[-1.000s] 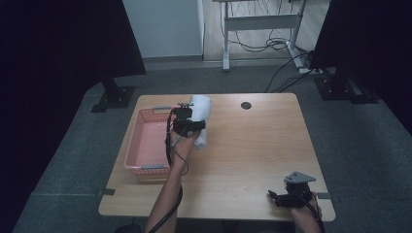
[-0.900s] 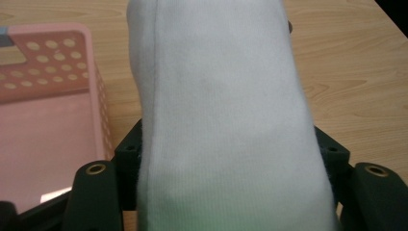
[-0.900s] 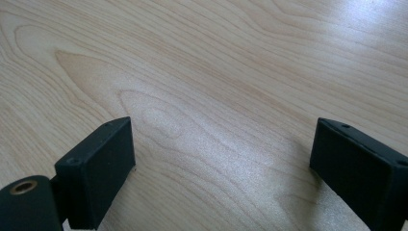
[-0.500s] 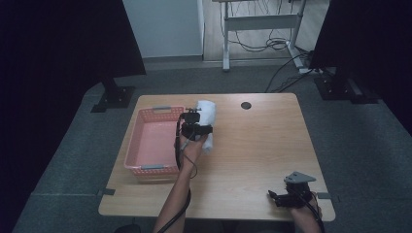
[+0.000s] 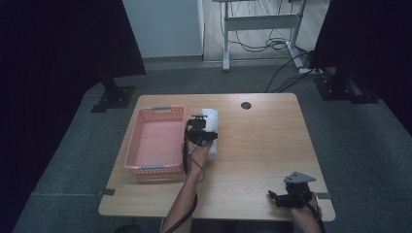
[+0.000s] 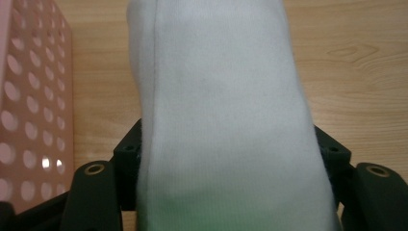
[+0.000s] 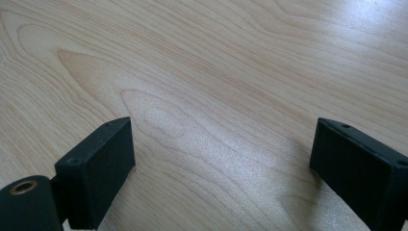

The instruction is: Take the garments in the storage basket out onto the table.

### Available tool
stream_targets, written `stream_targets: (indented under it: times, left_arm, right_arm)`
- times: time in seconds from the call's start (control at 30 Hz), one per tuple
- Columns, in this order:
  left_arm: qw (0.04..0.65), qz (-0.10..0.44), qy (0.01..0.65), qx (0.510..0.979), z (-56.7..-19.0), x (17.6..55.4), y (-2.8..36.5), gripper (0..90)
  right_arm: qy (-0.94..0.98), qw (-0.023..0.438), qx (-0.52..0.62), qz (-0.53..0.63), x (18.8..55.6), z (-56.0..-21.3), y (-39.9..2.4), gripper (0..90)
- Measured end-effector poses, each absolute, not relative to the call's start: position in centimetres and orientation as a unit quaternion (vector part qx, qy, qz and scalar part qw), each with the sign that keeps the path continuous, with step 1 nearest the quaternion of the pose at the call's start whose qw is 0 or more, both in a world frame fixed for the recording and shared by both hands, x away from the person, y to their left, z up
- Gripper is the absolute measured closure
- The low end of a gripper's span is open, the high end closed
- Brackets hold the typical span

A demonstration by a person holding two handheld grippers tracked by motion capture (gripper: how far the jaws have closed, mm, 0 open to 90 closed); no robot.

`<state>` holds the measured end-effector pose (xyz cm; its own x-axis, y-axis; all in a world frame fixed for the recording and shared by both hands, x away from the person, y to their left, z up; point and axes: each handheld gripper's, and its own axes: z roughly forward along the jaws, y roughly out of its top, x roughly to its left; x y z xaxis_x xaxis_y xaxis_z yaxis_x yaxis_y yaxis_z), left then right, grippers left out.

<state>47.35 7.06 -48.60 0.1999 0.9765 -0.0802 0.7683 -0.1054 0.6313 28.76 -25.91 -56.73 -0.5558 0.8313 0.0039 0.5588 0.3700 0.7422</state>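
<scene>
One white cloth (image 6: 221,120) is clamped between the jaws of the left gripper (image 5: 200,132), held just right of the pink basket (image 5: 156,110), which looks empty; no cloth lies in it yet. The right gripper (image 5: 290,194) rests near the wooden table's (image 5: 262,141) front right corner, jaws wide apart with nothing between them. Nothing blocks the way.

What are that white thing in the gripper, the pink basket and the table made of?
White cloth: soft knit fabric, likely cotton; fine ribbed weave and a seam show, matte. Basket: looks like moulded plastic, pink, its walls punched with round holes, slightly glossy. Table: wood or a wood-look laminate; pale grain with a light sheen, so I cannot tell which.
</scene>
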Motion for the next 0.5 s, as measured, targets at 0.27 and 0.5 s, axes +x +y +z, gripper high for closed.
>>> stream_targets:
  times: [0.27, 0.5]
  left_arm:
    - [0.265, 0.182, 0.606, 0.728, -50.1, 47.5, 6.5, 32.4]
    - [0.268, 0.164, 0.615, 0.723, -50.0, 47.7, 7.0, 29.7]
  right_arm:
    - [0.806, 0.19, 0.431, 0.359, 28.8, -56.7, -25.9, 7.9]
    - [0.806, 0.189, 0.43, 0.359, 28.8, -56.7, -25.9, 7.9]
